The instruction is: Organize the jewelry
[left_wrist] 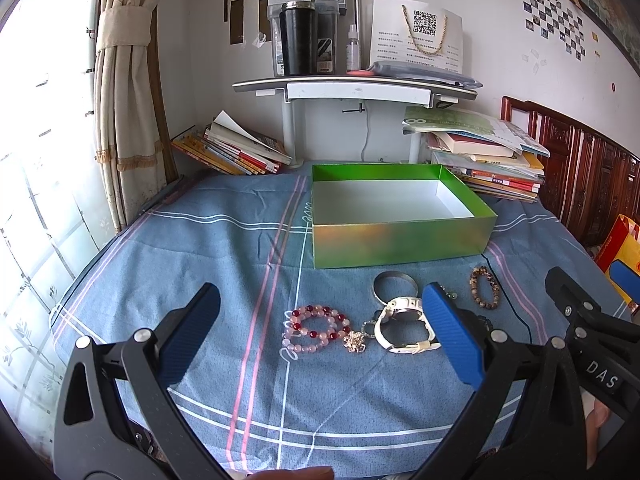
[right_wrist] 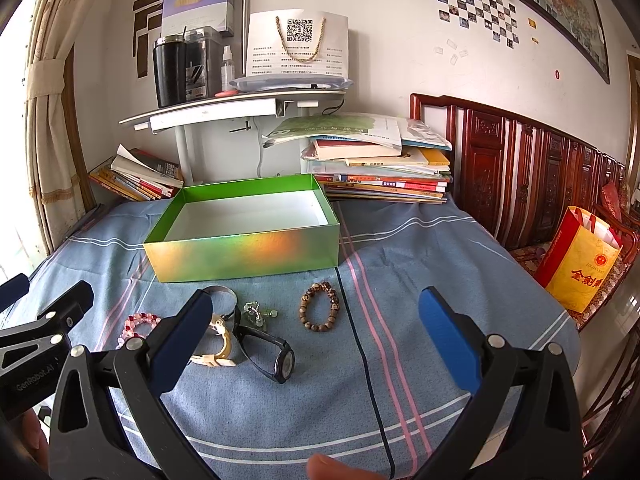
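Note:
An empty green box (left_wrist: 400,240) (right_wrist: 244,254) with a white inside stands on the blue checked cloth (left_wrist: 224,264). In front of it lie a pink and red bead bracelet (left_wrist: 316,328) (right_wrist: 138,326), a gold flower charm (left_wrist: 355,342), a white watch (left_wrist: 404,326) (right_wrist: 218,340), a silver bangle (left_wrist: 394,282) (right_wrist: 220,292), a brown bead bracelet (left_wrist: 485,293) (right_wrist: 320,306), a black watch (right_wrist: 270,354) and a small green trinket (right_wrist: 258,314). My left gripper (left_wrist: 320,300) is open above the pink bracelet and white watch. My right gripper (right_wrist: 314,308) is open, close to the brown bracelet.
Stacks of books (left_wrist: 480,156) (right_wrist: 380,160) sit behind the box at both sides, beneath a white shelf (left_wrist: 352,88) with bottles. A carved wooden headboard (right_wrist: 520,168) and a red and yellow bag (right_wrist: 580,260) are on the right. A curtain (left_wrist: 124,100) hangs on the left.

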Demonstrator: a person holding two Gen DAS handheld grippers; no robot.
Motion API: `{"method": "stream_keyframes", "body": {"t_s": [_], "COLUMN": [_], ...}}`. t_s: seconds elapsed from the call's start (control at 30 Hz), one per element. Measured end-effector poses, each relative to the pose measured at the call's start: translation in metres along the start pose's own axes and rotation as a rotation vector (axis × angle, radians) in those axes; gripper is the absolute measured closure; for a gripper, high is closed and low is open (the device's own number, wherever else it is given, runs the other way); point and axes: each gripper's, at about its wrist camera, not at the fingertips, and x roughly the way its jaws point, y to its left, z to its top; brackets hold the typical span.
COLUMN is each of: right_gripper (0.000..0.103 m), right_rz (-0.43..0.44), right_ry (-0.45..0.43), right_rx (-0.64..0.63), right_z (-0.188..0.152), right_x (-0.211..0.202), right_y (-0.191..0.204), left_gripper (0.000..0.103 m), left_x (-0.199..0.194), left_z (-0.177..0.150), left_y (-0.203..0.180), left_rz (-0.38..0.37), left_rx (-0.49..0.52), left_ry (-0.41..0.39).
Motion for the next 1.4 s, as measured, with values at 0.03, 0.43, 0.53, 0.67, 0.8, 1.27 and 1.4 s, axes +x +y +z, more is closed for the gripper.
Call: {"method": "stream_keyframes", "body": {"t_s": [0.03,0.43,0.53,0.67,0.8,1.27,1.4], "right_gripper": [0.002,0.002,0.002,0.002,0.002,0.002,0.002], "right_rz": [0.0,0.0,-0.001,-0.001,-0.001,-0.021,0.016], "right_ry": [0.0,0.002,0.002,0.003,0.005,0.084,0.215], "right_rx": [0.0,-0.001,-0.001,-0.002,-0.004,-0.043,-0.053], "right_z": [0.0,0.0,0.0,0.0,-0.001,-0.005,-0.009], "right_x": [0.0,0.001,0.001,0.002,0.003,0.02,0.05], "right_y": [0.0,0.001,0.001,0.001,0.003,0.005,-0.008], "left_gripper": [0.003,0.003,0.003,0.003,0.003,0.003,0.003], "left_x": [0.0,0.001,0.001,0.001,0.004,0.033,0.062], "left_z": [0.0,-0.001,-0.002,-0.003,-0.005,-0.009,-0.017], "left_y": [0.0,0.001,0.003,0.003,0.006,0.007,0.008], "left_rz": [0.001,-0.001,-0.001,-0.001,0.0,0.002,0.017], "left_rx": [0.0,0.001,0.0,0.001,-0.001,-0.013,0.027], "left_ry": [0.0,0.002,0.002,0.004,0.011,0.153,0.28]}}
